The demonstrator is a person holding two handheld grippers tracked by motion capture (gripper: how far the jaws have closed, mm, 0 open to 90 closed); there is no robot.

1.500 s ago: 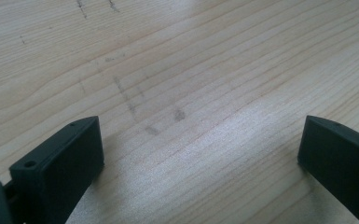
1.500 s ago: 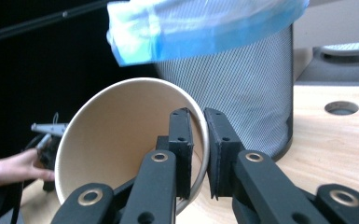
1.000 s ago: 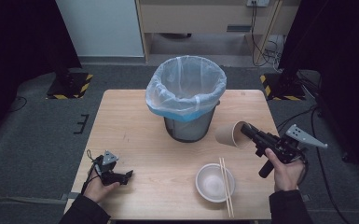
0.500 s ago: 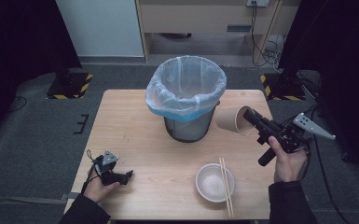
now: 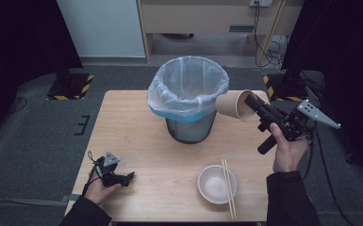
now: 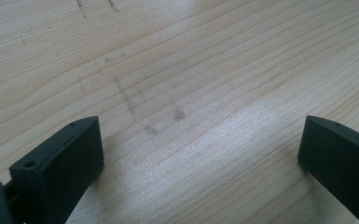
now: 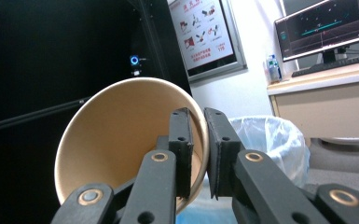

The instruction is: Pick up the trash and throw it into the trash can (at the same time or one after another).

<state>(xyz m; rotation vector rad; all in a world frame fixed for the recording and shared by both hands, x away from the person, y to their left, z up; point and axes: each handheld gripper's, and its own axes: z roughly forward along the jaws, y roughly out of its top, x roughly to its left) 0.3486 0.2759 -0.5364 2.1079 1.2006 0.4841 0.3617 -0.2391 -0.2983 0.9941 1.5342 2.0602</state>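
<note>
Right gripper point(image 5: 251, 101): I hold it raised at right of frame, jaws pinching the tilted paper cup point(image 5: 235, 105) rim beside the bin point(image 5: 188, 101).
Left gripper point(image 5: 127, 177): resting lower left on the wood-grain table point(image 5: 136, 127), jaws wide apart, holding nothing.

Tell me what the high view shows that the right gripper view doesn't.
High view: the wooden table, a white bowl with wooden chopsticks, and the left gripper resting low. Right gripper view: a wall poster and a computer monitor. Both: the brown paper cup clamped at its rim by the right gripper, beside the plastic-lined mesh bin.

Tan paper cup point(image 5: 235, 105), empty, tipped sideways in the air beside the lined bin point(image 5: 188, 94).
</note>
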